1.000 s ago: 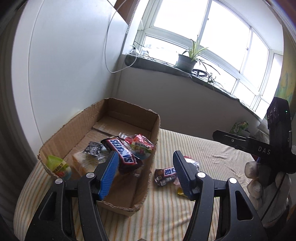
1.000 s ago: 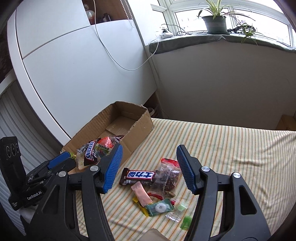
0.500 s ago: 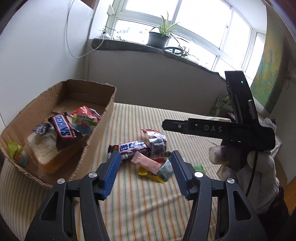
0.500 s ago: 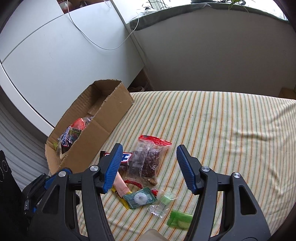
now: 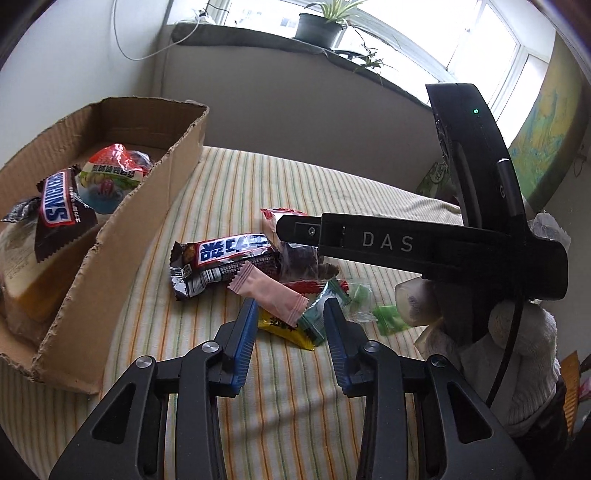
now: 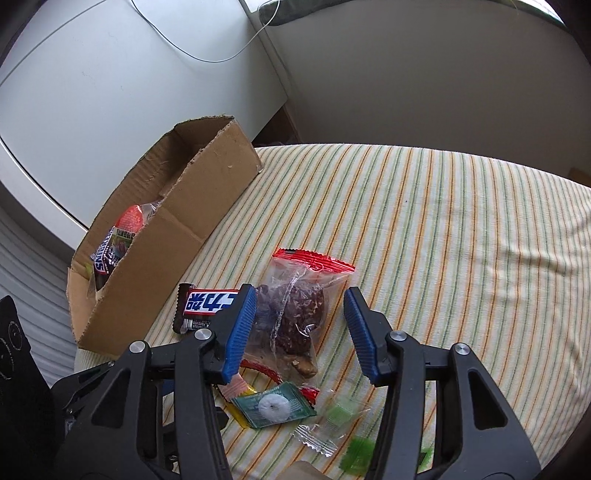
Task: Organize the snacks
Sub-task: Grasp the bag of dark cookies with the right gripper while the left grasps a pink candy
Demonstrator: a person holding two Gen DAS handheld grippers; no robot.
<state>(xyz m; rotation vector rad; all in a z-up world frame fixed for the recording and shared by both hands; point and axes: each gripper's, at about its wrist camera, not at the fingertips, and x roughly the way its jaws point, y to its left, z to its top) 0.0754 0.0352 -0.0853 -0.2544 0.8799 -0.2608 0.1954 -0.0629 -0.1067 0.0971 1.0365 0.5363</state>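
Here, the left gripper [image 5: 290,314] is pointing down at the near edge of the snack pile on the striped cloth [image 5: 280,184]; its jaws have just been closing, and they are standing apart with no pad pressing on anything, while a pink sachet [image 5: 267,291], a yellow packet [image 5: 284,328] and a dark green mint wrapper [image 5: 319,306] are lying between and just ahead of the tips. The right gripper [image 6: 299,295] is hanging over the same pile, its jaws likewise having just been closing and still parted, straddling a clear bag of brown pieces with a red top [image 6: 295,306]; whether the left pad is touching the bag cannot be told. A gloved hand [image 5: 509,339] is carrying that right gripper at the right of the left wrist view. Just beyond the sachet a chocolate bar with a blue-and-white label [image 5: 225,262] is lying flat, touching the clear bag. Small green candies [image 6: 354,454] are sitting at the pile's near right. Farther left, the cardboard box [image 5: 147,206] is holding a Snickers bar [image 5: 61,210] and a red-topped round packet [image 5: 110,173]. Farthest off, a potted plant [image 5: 325,22] is standing on the windowsill.
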